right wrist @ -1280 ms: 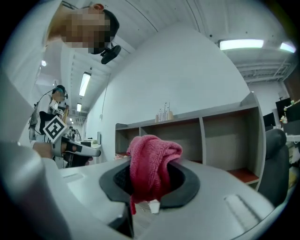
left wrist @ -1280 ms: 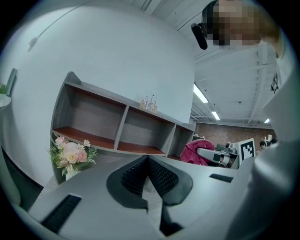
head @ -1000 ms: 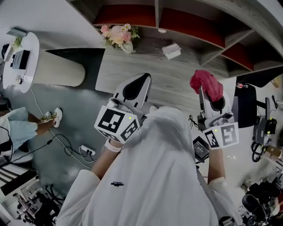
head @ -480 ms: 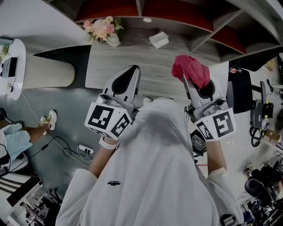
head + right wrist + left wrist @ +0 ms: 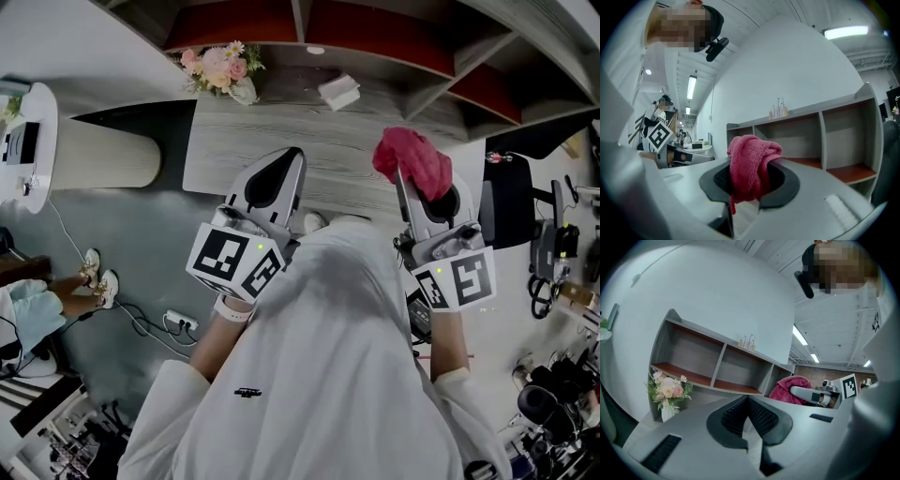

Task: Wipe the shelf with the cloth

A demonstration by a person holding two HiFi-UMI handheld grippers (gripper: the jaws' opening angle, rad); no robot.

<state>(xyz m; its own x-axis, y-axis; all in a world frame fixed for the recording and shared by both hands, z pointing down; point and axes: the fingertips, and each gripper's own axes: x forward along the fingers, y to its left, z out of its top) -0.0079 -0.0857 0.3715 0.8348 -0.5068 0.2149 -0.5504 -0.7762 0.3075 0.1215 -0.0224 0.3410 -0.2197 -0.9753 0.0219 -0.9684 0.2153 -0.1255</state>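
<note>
A bunched pink cloth (image 5: 413,161) (image 5: 751,164) (image 5: 790,389) sticks out of my right gripper (image 5: 412,173) (image 5: 750,180), which is shut on it above the wooden counter (image 5: 356,159). The shelf (image 5: 309,28) (image 5: 717,366) (image 5: 825,140) with red-brown boards and grey dividers stands ahead at the wall, beyond the cloth. My left gripper (image 5: 281,169) (image 5: 746,401) is held beside it on the left, its jaws together with nothing between them.
A vase of pink flowers (image 5: 221,70) (image 5: 666,392) and a small white box (image 5: 338,91) sit on the counter below the shelf. Small bottles (image 5: 747,342) (image 5: 778,111) stand on top of the shelf. A black chair (image 5: 506,202) is at the right, cables (image 5: 141,319) on the floor left.
The view swung to the right and then back a little. Both grippers keep their pose over the counter, and the cloth stays in the right one.
</note>
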